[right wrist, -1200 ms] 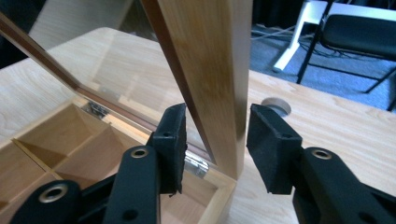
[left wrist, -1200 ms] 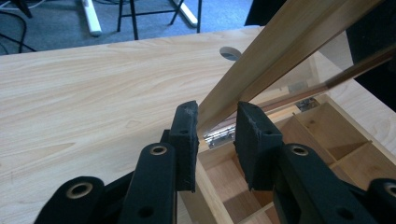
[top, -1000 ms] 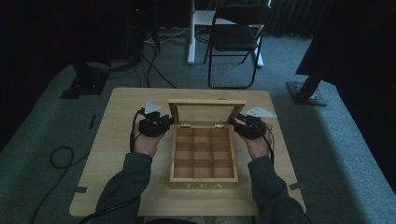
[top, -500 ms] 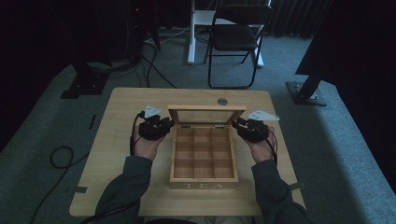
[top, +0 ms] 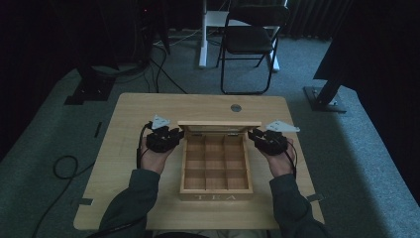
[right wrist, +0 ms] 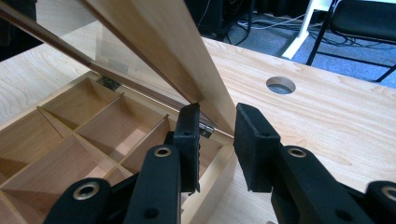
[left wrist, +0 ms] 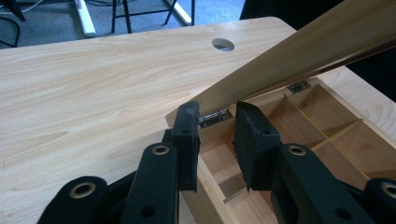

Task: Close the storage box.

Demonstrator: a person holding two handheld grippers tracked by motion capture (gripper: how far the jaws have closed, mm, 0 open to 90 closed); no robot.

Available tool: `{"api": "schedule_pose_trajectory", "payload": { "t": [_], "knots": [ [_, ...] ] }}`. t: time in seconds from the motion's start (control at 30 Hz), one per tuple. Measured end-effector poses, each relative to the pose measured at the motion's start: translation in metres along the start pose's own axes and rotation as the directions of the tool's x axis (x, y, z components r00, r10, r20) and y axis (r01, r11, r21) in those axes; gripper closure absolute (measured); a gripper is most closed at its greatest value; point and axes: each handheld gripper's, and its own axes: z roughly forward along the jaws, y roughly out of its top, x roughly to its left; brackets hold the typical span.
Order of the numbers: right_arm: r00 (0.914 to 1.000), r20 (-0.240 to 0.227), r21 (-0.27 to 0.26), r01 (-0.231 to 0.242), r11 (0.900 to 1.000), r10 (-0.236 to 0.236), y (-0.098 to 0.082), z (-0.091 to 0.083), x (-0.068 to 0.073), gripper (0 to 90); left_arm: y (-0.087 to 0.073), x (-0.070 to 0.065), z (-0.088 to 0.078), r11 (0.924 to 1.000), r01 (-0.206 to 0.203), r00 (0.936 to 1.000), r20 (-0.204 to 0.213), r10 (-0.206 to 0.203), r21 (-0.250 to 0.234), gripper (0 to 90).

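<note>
High view first, reading from the left: the left gripper [top: 175, 134] sits at the left end of the lid [top: 219, 124], the tea box [top: 216, 197] stands mid-counter [top: 129, 114] with its nine compartments [top: 216, 163] bare, and the right gripper [top: 251, 134] sits at the lid's right end.

What has changed is the lid. A second ago it showed as a broad panel leaning back; now it is a thin band, so we judge it is being swung forward over the box and the closing is well begun but far from done. Both hands have barely shifted.

In the left gripper view the fingers [left wrist: 187, 135] are drawn in narrow around the lid's hinge corner, with the hinge [left wrist: 214, 116] showing in the gap. We cannot tell whether the pads actually press the wood. In the right gripper view the fingers [right wrist: 254, 144] have just been closing, and the lid's end frame fills the space between them, so we read that as a grip.

The lid hides the box's rear wall from above. Both gripper views cut off the box's front, and the dim light blurs the lid's pane.
</note>
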Motion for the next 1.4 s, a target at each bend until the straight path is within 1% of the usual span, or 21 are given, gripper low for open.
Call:
{"api": "schedule_pose_trajectory", "payload": {
  "t": [0.17,0.2,0.27,0.33,0.5,0.67,0.77,0.97,1.0,1.07,1.4],
  "knots": [
    [1.0,-0.004,0.004,-0.005,1.0,0.005,-0.003,-0.002,0.002,71.2,-0.004,0.0,-0.001,1.0,-0.009,0.9999,0.004,0.009,0.002,70.4],
    [1.0,-0.006,0.005,-0.003,1.0,0.003,-0.003,-0.002,0.001,71.2,-0.005,0.0,0.0,1.0,-0.004,0.9999,0.012,0.004,0.0,70.2],
    [1.0,-0.007,0.005,-0.006,1.0,0.006,-0.004,-0.002,0.002,71.2,-0.005,0.0,0.0,1.0,-0.004,0.9999,0.012,0.004,0.0,70.1],
    [0.9998,-0.009,0.01,-0.017,1.0,0.017,-0.007,-0.003,0.001,71.3,-0.009,0.001,0.0,1.0,0.0,0.9997,0.024,0.0,0.007,69.7],
    [0.9996,-0.018,0.019,-0.023,1.0,0.023,-0.011,-0.004,0.001,71.4,-0.012,0.0,0.001,0.9998,-0.008,0.9996,0.026,0.008,0.015,69.7],
    [0.9983,-0.033,0.015,-0.047,0.999,0.048,-0.016,-0.005,0.001,71.4,-0.016,-0.001,0.002,0.9997,-0.015,0.9994,0.033,0.014,0.017,69.8],
    [0.9983,-0.037,0.017,-0.044,0.999,0.044,-0.018,-0.006,0.001,71.4,-0.018,-0.001,0.002,0.9997,-0.019,0.9992,0.035,0.018,0.018,69.8],
    [0.9981,-0.046,0.022,-0.041,0.999,0.042,-0.022,-0.007,0.002,71.2,-0.024,-0.001,0.001,0.9999,-0.005,0.9988,0.049,0.004,0.012,69.7],
    [0.9981,-0.047,0.024,-0.038,0.999,0.039,-0.023,-0.007,0.002,71.2,-0.025,-0.001,0.001,0.9999,-0.009,0.9986,0.052,0.009,0.011,69.7],
    [0.9981,-0.048,0.025,-0.036,0.999,0.038,-0.024,-0.008,0.002,70.9,-0.027,-0.001,0.002,0.9999,-0.004,0.9985,0.055,0.004,0.011,69.7],
    [0.9976,-0.055,0.032,-0.041,0.999,0.042,-0.031,-0.007,0.004,69.9,-0.033,-0.002,0.002,0.9997,-0.01,0.9984,0.055,0.009,0.021,69.8]
  ]
}}
